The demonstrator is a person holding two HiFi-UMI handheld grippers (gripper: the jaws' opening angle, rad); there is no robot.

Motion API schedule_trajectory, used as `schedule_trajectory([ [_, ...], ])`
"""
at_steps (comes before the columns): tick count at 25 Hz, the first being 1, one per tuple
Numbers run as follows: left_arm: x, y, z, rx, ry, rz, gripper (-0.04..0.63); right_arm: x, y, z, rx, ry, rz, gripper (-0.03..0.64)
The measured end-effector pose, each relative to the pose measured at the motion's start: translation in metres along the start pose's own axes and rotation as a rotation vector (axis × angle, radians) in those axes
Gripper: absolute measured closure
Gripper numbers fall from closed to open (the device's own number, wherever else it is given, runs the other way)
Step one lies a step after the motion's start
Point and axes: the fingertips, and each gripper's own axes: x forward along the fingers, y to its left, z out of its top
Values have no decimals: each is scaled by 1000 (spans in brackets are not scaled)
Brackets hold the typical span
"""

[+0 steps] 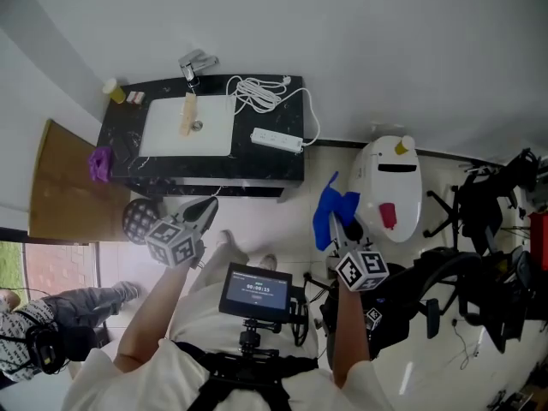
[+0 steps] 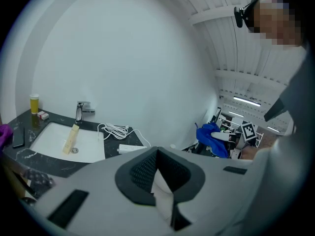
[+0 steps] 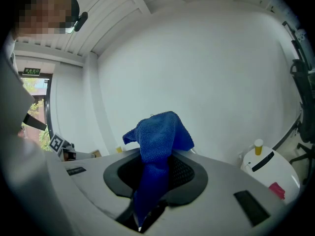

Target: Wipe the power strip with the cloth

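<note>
The white power strip (image 1: 276,139) lies on the right part of a black counter (image 1: 291,165), its white cable coiled (image 1: 257,92) behind it. It also shows in the left gripper view as the power strip (image 2: 130,148), past the jaw tips. My right gripper (image 1: 338,221) is held in the air to the right of the counter, well short of the strip, and is shut on a blue cloth (image 1: 332,212). In the right gripper view the cloth (image 3: 160,136) bunches up above the right gripper (image 3: 165,156). My left gripper (image 1: 204,211) hovers before the counter's front edge; the left gripper (image 2: 157,152) is shut and holds nothing.
A white sink (image 1: 188,127) with a faucet (image 1: 197,62) fills the counter's left, a tan tube (image 1: 188,114) lying in it. A yellow bottle (image 1: 114,91) and a purple item (image 1: 100,163) sit at the counter's left. A white round machine (image 1: 390,187) and black chairs (image 1: 479,204) stand to the right.
</note>
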Motion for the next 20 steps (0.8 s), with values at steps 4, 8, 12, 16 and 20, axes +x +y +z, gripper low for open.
schedule_trajectory([
  [4,-3,1,11,25,-9,-8,594,-13,10,9,9,-17,-6,517],
  [8,-3,13,28,54,-28,-23,594,-17,16,16,19,-34,-40,517],
  [12,-10,34,39,72,-21,-25,593,-13,24,17,36,-42,-81,517],
  [16,-15,56,45,84,-18,-28,594,-2,35,20,32,-52,-105,517],
  [20,-21,76,45,77,-9,-31,594,6,49,21,27,-63,-117,517],
])
